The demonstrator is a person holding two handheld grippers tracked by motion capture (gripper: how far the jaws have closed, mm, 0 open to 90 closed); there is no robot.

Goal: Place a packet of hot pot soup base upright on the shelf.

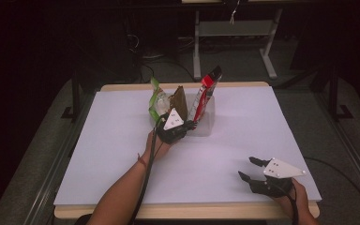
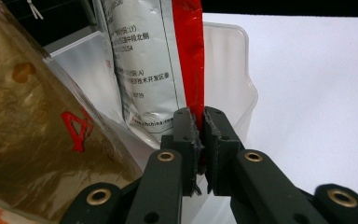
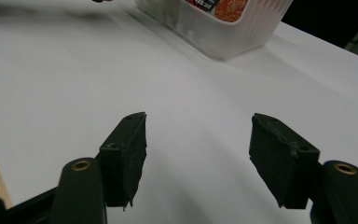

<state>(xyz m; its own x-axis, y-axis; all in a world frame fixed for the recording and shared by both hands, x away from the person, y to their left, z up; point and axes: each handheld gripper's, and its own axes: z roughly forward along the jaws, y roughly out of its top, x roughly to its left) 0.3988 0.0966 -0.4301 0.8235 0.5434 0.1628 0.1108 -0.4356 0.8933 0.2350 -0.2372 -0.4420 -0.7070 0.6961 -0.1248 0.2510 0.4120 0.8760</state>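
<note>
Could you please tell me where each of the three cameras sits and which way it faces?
High view: above the table's near edge, looking forward and down; both forearms, left gripper, right gripper.
Left gripper view: rides the left gripper, jaws shut on the red packet in the tub.
Right gripper view: low over the table, open jaws facing the tub.
All share the tub.

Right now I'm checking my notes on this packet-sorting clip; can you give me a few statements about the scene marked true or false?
1. The left hand-held gripper is clamped on the red packet's edge. True.
2. The right hand-held gripper holds a packet. False: its jaws stand open over the bare white table.
3. The packets stand in a clear plastic bin. True.
4. The bin sits at the table's near right corner. False: it sits toward the far middle.
5. A brown packet stands left of the red one. True.
</note>
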